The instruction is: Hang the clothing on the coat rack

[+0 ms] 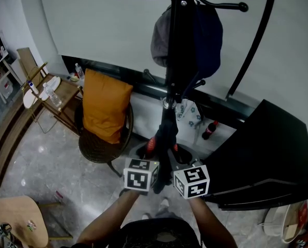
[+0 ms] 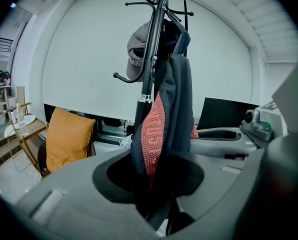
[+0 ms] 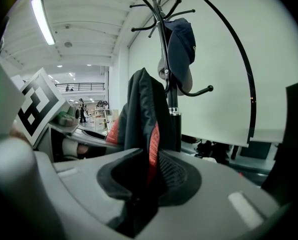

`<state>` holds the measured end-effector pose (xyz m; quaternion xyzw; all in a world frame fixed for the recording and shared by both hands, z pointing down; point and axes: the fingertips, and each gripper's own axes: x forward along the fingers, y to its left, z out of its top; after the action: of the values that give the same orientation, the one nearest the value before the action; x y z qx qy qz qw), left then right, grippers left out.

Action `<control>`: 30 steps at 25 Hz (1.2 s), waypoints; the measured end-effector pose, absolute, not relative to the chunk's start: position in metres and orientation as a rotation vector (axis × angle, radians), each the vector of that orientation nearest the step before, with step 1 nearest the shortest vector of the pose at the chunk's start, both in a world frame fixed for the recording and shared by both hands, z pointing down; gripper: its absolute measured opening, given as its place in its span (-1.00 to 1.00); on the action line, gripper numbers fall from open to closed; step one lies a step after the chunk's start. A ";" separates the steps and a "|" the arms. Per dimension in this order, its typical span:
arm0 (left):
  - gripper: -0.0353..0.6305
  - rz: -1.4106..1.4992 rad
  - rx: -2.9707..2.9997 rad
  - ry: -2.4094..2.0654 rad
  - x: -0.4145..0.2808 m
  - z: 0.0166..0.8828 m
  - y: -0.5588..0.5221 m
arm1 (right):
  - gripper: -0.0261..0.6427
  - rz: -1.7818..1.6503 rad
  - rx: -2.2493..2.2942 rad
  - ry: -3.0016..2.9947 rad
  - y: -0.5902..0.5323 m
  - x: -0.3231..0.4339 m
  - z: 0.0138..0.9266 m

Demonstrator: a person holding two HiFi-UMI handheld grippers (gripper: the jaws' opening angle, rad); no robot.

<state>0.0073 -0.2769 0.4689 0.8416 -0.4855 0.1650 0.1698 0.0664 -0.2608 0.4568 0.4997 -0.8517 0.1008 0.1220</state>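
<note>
Dark jacket (image 1: 167, 133), red mesh lining showing, bunched upright against the pole of the black coat rack (image 1: 175, 45). It sits below the two caps. Its top is close to the rack's lower hooks; can't tell whether it is caught on one. Its lower part drops between the two grippers.

Left gripper (image 1: 149, 156): jaws apart, jacket fabric running loose through the gap, pads not pinching it in the left gripper view. Right gripper (image 1: 182, 159): same, jaws parted, fabric hanging between them. The two grippers are side by side, marker cubes nearly touching.

On the rack: grey cap (image 1: 160, 37) on the left, navy cap (image 1: 208, 32) on the right. A thin black curved rod (image 1: 257, 40) arcs down on the right.

Room: pale roller blind (image 1: 92, 19) behind the rack, with a dark ledge along its foot. Floor (image 1: 35, 159) of glossy grey marbled tile. Left of the rack is a round wicker chair (image 1: 99, 149) holding an orange cushion (image 1: 105, 105). Further left is a wooden folding table (image 1: 61, 94) with small items on it. A cola bottle (image 1: 210, 129) stands on the floor by the ledge. Large black panel (image 1: 267, 159) at right. Round wooden stool (image 1: 22, 221) at lower left.
</note>
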 end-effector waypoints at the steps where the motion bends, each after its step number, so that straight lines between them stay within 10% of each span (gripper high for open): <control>1: -0.57 0.465 2.391 -1.382 0.007 0.468 -0.276 | -0.70 0.293 1.459 -2.485 -0.260 0.066 0.456; 30: -0.43 0.433 2.429 -1.345 0.000 0.452 -0.231 | -0.64 0.256 1.557 -2.462 -0.213 0.062 0.440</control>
<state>0.0000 -0.2311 0.4525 0.8526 -0.4720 0.1518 0.1650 0.0625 -0.2129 0.4405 0.5294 -0.8369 0.0870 0.1083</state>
